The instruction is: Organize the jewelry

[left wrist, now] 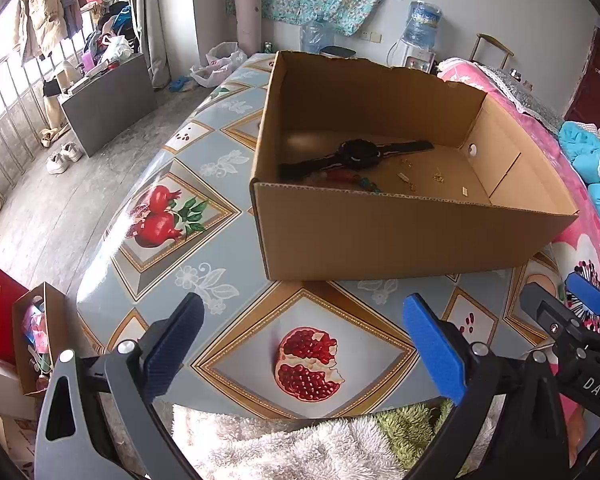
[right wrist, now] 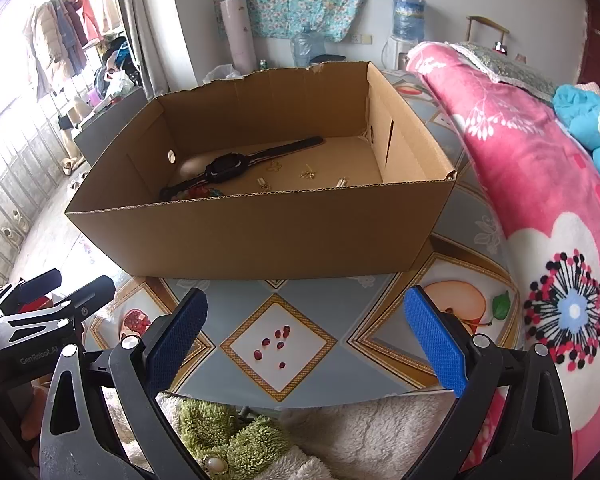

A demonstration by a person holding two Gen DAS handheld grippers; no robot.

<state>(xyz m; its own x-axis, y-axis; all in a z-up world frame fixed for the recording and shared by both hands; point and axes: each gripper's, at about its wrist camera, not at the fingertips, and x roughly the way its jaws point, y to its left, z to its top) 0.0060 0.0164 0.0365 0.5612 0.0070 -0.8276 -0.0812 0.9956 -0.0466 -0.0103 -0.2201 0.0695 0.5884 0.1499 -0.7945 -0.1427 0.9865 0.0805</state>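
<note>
Writing: "DAS" in white on the black body of the right gripper (left wrist: 572, 312), seen at 4 o'clock in the left wrist view; "GenRobot.AI" on the left gripper (right wrist: 56, 292), seen at 8 o'clock in the right wrist view.
Left gripper fingers: blue pads (left wrist: 432, 352) spread wide apart, nothing between them.
Right gripper fingers: blue pads (right wrist: 436, 344) likewise spread wide, holding nothing.
Cardboard box (left wrist: 400, 236): open-topped, on the tabletop (left wrist: 228, 280) at 12 o'clock from both grippers.
Jewelry: inside the box; a black watch (left wrist: 360, 154) lies flat on the floor of it, a string of red and teal beads (left wrist: 356, 181) by the near wall, several small gold pieces (left wrist: 438, 178) scattered toward 3 o'clock of the watch.
Obstruction: the near box wall hides part of the beads.
Surroundings: pomegranate-print cloth on the tabletop; pink floral blanket (right wrist: 540, 184) at 3 o'clock; water dispenser (left wrist: 418, 36) at 1 o'clock; fluffy white and green fabric (right wrist: 236, 436) at 6 o'clock.
</note>
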